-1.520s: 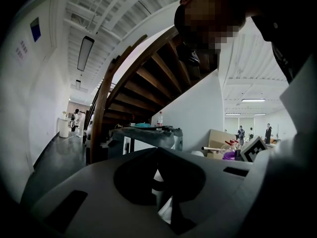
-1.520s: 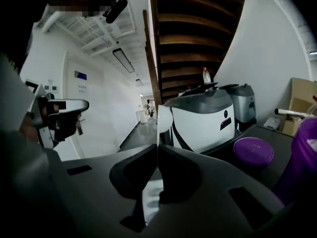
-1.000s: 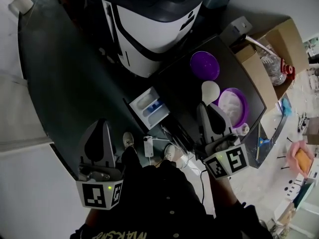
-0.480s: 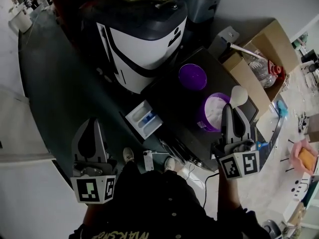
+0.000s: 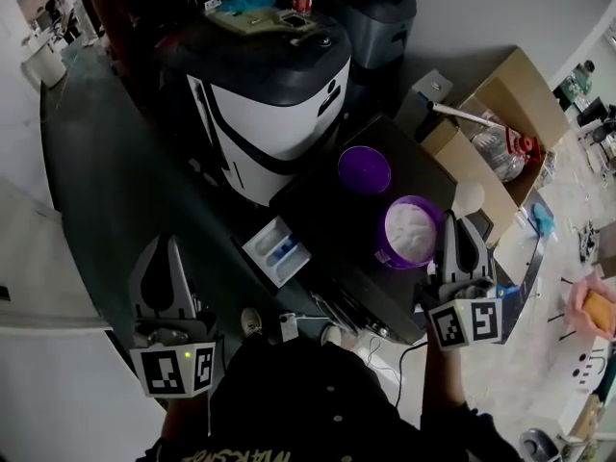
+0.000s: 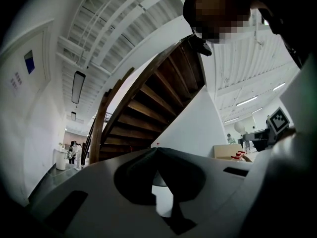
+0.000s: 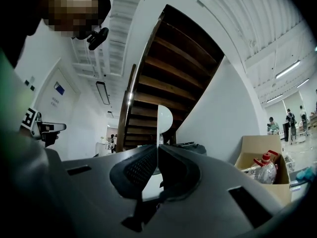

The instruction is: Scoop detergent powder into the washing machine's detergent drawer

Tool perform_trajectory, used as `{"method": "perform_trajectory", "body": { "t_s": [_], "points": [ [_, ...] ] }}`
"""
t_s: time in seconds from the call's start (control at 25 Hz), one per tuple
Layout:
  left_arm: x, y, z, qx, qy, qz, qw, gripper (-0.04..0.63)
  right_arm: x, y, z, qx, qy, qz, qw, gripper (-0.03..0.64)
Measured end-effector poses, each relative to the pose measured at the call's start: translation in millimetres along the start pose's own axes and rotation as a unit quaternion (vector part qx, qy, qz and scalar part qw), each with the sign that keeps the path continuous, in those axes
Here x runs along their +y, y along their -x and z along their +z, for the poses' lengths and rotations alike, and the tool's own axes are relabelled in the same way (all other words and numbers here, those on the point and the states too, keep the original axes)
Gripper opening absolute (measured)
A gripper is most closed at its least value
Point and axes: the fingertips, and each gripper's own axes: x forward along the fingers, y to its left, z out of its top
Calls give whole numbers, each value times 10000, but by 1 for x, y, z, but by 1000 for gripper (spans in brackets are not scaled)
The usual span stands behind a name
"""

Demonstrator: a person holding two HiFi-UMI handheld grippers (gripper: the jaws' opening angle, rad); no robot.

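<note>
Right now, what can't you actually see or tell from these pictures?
- Head view: whether the scoop in the right gripper carries powder; too small, and the right gripper view shows it side-on.
- Head view: what lies in the detergent drawer compartments; too small.
- Left gripper view: purple tub and drawer are outside the frame.

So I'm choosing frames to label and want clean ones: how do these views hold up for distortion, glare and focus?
Head view: heavy fisheye, black corners, the dark table swallows detail. Left gripper view: straight lines bow, the left gripper looks soft up close, a mosaic patch above. Right gripper view: same bowing, bright ceiling lights, the scoop only an edge-on sliver in the right gripper.
</note>
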Motion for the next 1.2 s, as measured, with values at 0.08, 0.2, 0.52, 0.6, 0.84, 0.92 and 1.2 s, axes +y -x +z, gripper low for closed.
{"method": "perform_trajectory", "body": {
  "t_s": [0.08,0.2,0.52,0.6,0.84,0.92,1.2],
  "points": [
    [2,1,2,-31,-30,52,10000,14,-2,2,1,-43,48,-9,10000,32],
    [5,3,3,-72,-70,106,9999,14,-3,2,2,-95,63,-7,9999,32],
    [3,4,0,-62,-74,137,9999,14,-2,0,2,-100,73,32,9999,32],
    [2,4,0,-58,-67,133,9999,14,-3,-1,1,-85,66,45,9999,32],
    [3,4,0,-59,-60,170,9998,14,-1,-4,-2,-37,7,89,10000,32],
    [2,5,0,-55,-69,180,9998,14,-1,-4,-4,-8,-26,105,9999,32],
    [4,5,-3,-27,-60,172,9998,14,2,-6,-7,31,-40,111,9999,32]
  ]
}}
